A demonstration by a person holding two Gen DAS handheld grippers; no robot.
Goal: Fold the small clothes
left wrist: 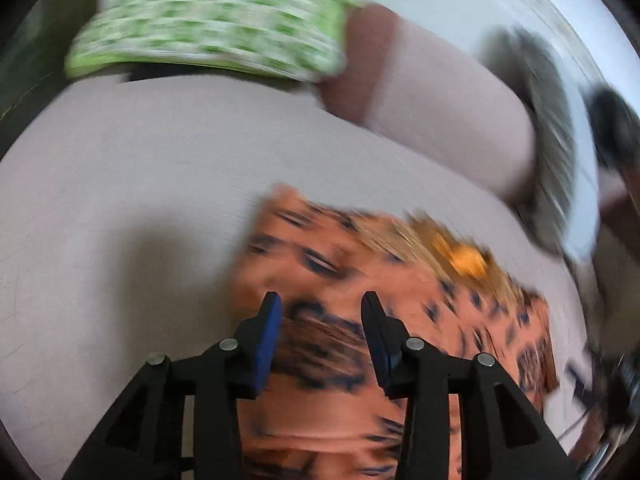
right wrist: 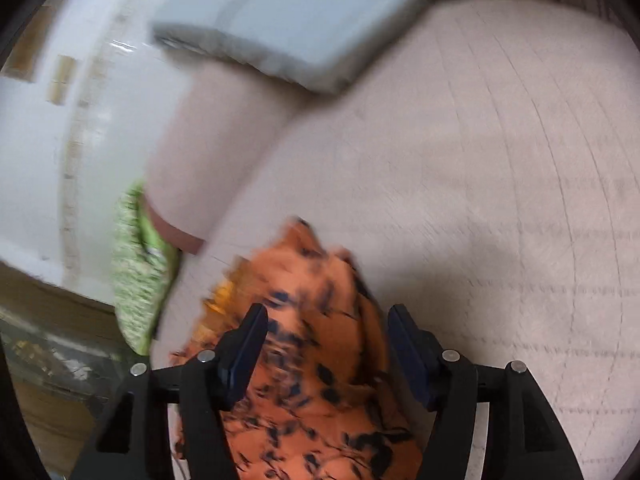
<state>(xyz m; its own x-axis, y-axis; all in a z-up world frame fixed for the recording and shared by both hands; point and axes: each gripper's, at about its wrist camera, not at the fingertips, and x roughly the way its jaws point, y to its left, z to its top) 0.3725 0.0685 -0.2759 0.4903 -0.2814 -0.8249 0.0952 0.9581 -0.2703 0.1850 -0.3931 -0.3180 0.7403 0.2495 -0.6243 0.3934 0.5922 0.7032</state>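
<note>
An orange garment with dark blotches point(left wrist: 360, 280) lies on the pale pink bed cover point(left wrist: 140, 200). My left gripper point(left wrist: 320, 304) is open, its blue pads spread just above the garment's near part. In the right wrist view the same orange garment point(right wrist: 312, 340) lies bunched between and under the fingers. My right gripper point(right wrist: 326, 316) is open over it. Both views are blurred by motion, so I cannot tell whether either gripper touches the cloth.
A green-and-white patterned cloth point(left wrist: 208, 28) lies at the far edge of the bed, also in the right wrist view point(right wrist: 136, 276). A grey-blue folded item point(right wrist: 288, 24) sits further back. A pink pillow or bolster point(left wrist: 440, 112) lies beyond the garment. White wall behind.
</note>
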